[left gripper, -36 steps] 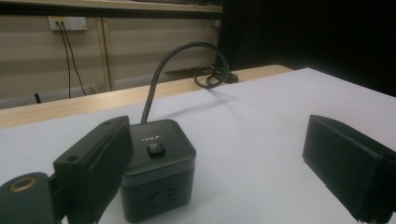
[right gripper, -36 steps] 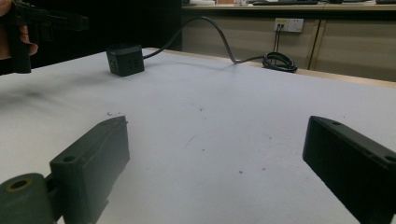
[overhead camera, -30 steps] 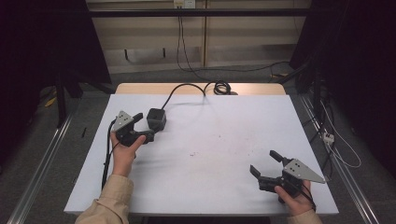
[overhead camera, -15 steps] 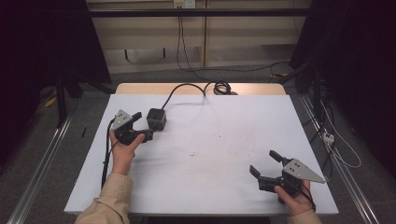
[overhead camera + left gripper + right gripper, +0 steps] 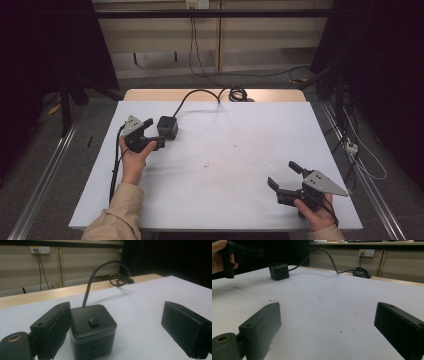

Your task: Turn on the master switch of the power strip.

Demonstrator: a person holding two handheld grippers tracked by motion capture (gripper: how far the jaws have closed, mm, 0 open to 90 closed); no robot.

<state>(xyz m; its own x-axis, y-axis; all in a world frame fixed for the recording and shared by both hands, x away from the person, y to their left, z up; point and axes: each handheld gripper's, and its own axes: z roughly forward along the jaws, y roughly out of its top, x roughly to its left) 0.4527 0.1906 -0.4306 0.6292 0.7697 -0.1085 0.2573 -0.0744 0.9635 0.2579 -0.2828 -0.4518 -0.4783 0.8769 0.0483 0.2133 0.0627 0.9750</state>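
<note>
Power cube [image 5: 167, 127], left gripper [image 5: 152, 133] beside, jaws apart

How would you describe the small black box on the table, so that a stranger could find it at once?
Start at the white table and look to its far left part, just ahead of the left claw. There sits a black cube, with a small button on top. A thick black cable runs from it to the table's far edge.

A white-topped table [image 5: 280, 130] is set on grey floor [image 5: 45, 165]. Beige wall panels [image 5: 265, 35] with a socket [image 5: 196, 4] are flanked by darkness.
</note>
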